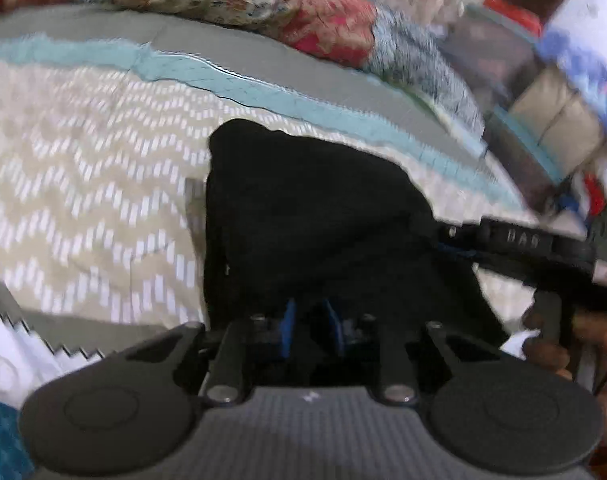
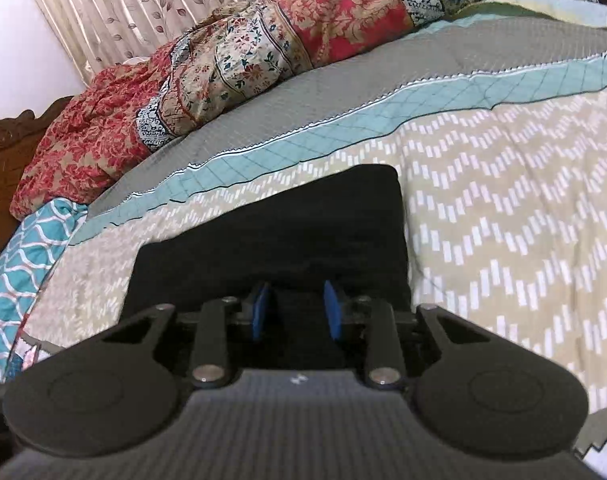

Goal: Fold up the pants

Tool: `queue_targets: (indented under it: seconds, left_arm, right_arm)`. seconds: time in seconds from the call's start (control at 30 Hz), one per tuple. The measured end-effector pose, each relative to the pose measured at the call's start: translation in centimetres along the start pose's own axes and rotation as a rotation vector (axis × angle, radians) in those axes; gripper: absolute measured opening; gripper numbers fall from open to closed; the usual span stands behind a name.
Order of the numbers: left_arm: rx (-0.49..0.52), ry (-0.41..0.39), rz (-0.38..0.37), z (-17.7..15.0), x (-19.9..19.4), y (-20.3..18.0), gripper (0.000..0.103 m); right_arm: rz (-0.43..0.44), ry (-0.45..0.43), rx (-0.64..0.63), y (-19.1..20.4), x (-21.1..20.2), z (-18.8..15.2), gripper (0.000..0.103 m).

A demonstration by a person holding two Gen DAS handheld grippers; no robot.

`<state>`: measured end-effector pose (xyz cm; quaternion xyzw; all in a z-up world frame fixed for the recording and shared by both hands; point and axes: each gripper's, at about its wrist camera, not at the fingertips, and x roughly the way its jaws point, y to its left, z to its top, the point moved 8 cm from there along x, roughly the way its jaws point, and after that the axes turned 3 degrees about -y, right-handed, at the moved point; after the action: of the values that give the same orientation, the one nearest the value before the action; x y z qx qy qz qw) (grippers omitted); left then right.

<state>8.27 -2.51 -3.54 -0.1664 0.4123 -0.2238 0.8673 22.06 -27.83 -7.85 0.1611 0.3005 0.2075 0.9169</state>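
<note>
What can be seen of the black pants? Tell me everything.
The black pants look like soft, plain dark fabric, already folded into a compact block with fairly straight edges. They lie flat on the beige zigzag bedspread, short of its teal stripe. In both wrist views the blue pads sit at the near edge; whether they pinch the cloth is unclear.

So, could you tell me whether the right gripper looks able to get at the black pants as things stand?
Probably yes: the right gripper sits right over the black pants on the bedspread, and nothing lies between them.
</note>
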Motion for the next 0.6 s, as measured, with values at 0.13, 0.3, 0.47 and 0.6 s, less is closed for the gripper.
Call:
queue_targets:
  seconds: [0.13, 0.3, 0.47, 0.6]
  left_arm:
    - [-0.003, 0.001, 0.002, 0.3, -0.2, 0.0, 0.020]
    - [-0.047, -0.013, -0.009, 0.6, -1.8, -0.4, 0.033]
    - [-0.043, -0.068, -0.006, 0.9, -4.3, -1.1, 0.052]
    - [-0.042, 0.008, 0.052, -0.1, -2.4, -0.4, 0.052]
  right_arm:
    - [-0.003, 0.004, -0.011, 0.4, -0.2, -0.2, 0.032]
    - [0.000, -0.012, 0.043, 0.8, -2.5, -0.1, 0.034]
    - [0.044, -0.086, -0.029, 3.1, -7.4, -1.8, 0.037]
    - [0.032, -0.026, -0.034, 2.7, -7.2, -4.6, 0.038]
